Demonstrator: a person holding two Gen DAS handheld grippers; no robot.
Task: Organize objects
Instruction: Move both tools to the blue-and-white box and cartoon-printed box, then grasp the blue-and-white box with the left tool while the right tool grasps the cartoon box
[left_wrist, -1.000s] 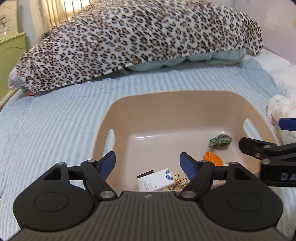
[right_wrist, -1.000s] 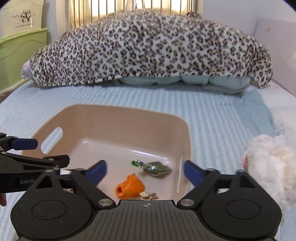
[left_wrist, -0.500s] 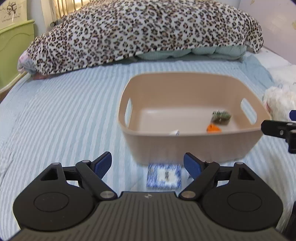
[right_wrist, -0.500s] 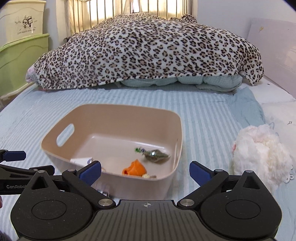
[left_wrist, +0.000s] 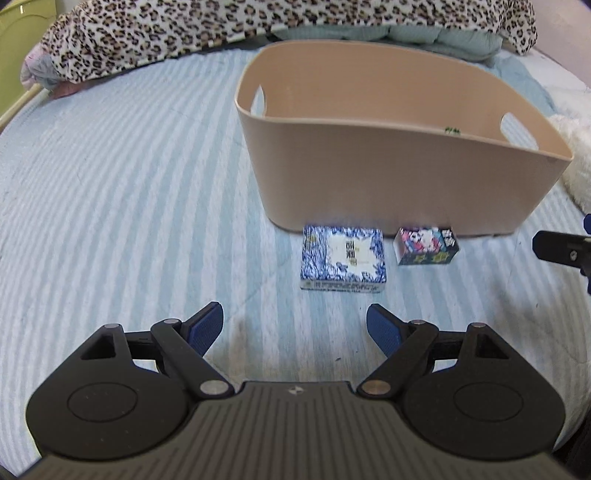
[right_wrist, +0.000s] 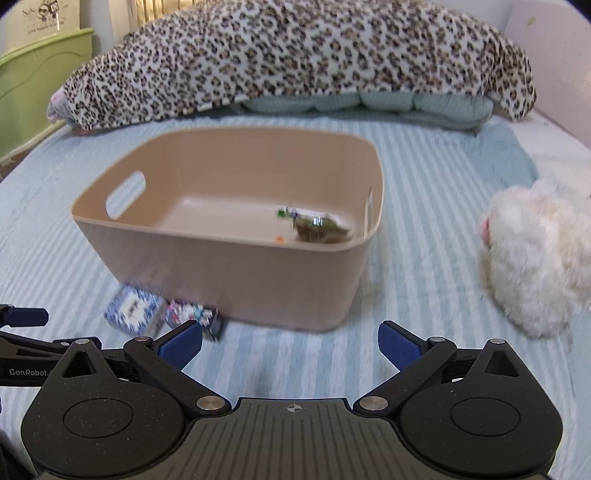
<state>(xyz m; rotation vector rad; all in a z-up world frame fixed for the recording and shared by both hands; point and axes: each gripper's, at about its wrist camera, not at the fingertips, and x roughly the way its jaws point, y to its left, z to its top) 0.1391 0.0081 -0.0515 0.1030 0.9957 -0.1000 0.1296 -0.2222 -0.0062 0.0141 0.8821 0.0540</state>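
While your left gripper (left_wrist: 294, 324) and right gripper (right_wrist: 290, 342) gape empty, the bin's (left_wrist: 388, 177) near wall hides its contents, and motion blur smears the small colourful box (left_wrist: 426, 245) beside the blue-patterned box (left_wrist: 342, 257).

My view: a bed (left_wrist: 129, 192) in pale blue striped sheeting, with things lying on it.

I see a tan basket (left_wrist: 399, 173) standing on the sheet, with a blue-and-white patterned box (left_wrist: 343, 258) and a small colourful box (left_wrist: 426, 245) side by side just at the foot of its near wall. A white fluffy toy (right_wrist: 535, 266) lies to the basket's right, apart from it. Behind, a leopard-print blanket (right_wrist: 295, 62) is heaped over a pale blue quilt (right_wrist: 406, 105).
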